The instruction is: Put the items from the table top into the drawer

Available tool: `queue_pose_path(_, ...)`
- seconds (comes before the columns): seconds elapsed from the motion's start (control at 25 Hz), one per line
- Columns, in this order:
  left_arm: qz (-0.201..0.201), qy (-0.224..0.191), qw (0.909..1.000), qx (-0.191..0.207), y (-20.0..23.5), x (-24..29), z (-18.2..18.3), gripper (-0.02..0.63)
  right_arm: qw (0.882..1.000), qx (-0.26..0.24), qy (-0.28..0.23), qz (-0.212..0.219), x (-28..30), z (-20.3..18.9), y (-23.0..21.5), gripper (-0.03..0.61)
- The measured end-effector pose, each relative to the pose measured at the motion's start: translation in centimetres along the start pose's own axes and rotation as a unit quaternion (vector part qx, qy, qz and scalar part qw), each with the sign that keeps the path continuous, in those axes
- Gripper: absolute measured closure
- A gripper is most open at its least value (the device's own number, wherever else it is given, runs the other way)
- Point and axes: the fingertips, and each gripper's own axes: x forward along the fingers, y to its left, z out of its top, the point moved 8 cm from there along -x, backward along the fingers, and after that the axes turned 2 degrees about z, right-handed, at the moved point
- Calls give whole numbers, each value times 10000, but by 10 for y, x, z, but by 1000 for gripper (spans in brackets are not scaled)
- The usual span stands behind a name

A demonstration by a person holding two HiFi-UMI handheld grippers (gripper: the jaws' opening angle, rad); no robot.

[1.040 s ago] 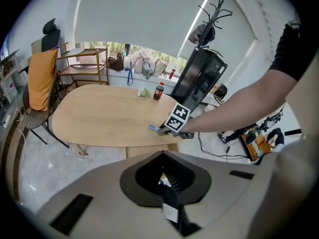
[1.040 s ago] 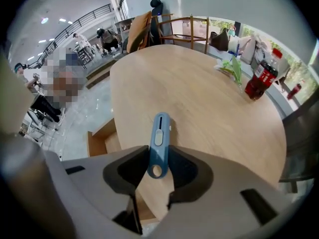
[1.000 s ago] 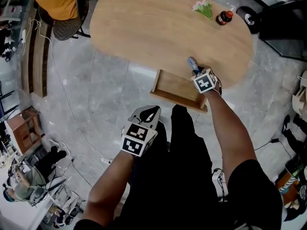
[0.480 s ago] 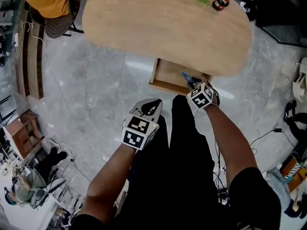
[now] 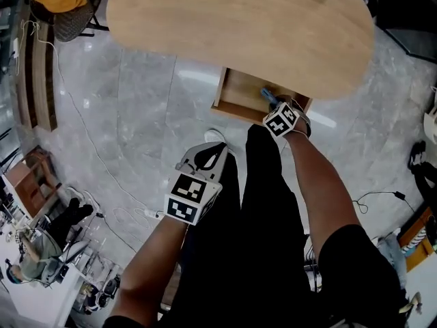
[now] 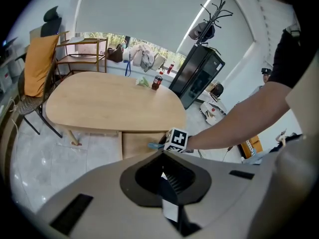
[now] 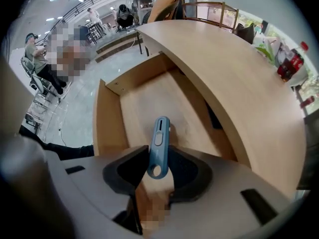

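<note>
My right gripper is shut on a slim blue cutter-like tool and points steeply down over the open wooden drawer under the table's near edge. The tool's tip hangs above the drawer's right part; I cannot tell whether it touches the bottom. My left gripper hangs low beside my leg, away from the table, jaws together and empty. On the oval wooden table, at its far right end, stand a dark bottle with a red cap and a green bunch.
The drawer looks bare inside apart from the hanging tool. A chair with an orange cushion stands at the table's left end, and a black cabinet behind its far end. Cables lie on the grey floor at left.
My right gripper carried the blue tool from the table's near edge down over the open drawer. The left gripper sank slightly beside my leg.
</note>
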Motion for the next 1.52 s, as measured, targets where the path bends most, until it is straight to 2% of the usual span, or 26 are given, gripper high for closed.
queue_pose_path(0.16,64,128,9997,206,1,6,-14,612,9999,-32,-41,-97,20,7,-8,459)
queue_pose_path(0.36,72,56,10000,-22,9,3,-24,612,9997,-68,193,-135,31,8,-8,455)
queue_pose_path(0.44,93,-2,9999,-36,10,-3,-24,612,9995,-128,275,-54,27,8,-1,435)
queue_pose_path(0.68,91,-365,9993,64,7,-36,-14,612,9976,-520,466,6,-8,8,29,426)
queue_pose_path(0.84,33,-600,9978,281,-3,-68,0,612,9989,-373,289,-63,-58,17,42,426)
queue_pose_path(1.08,-197,-1014,9910,852,-31,-136,10,612,9991,179,-303,-216,-172,27,83,426)
queue_pose_path(1.2,-241,-1416,9836,1087,-31,-171,27,612,9932,565,-946,-366,-233,47,93,428)
queue_pose_path(1.32,-286,-1666,9808,974,-29,-207,25,612,9788,986,-1733,-473,-297,59,121,456)
queue_pose_path(1.52,-480,-1960,9729,1128,-38,-253,2,612,9398,1406,-3018,-768,-399,68,182,554)
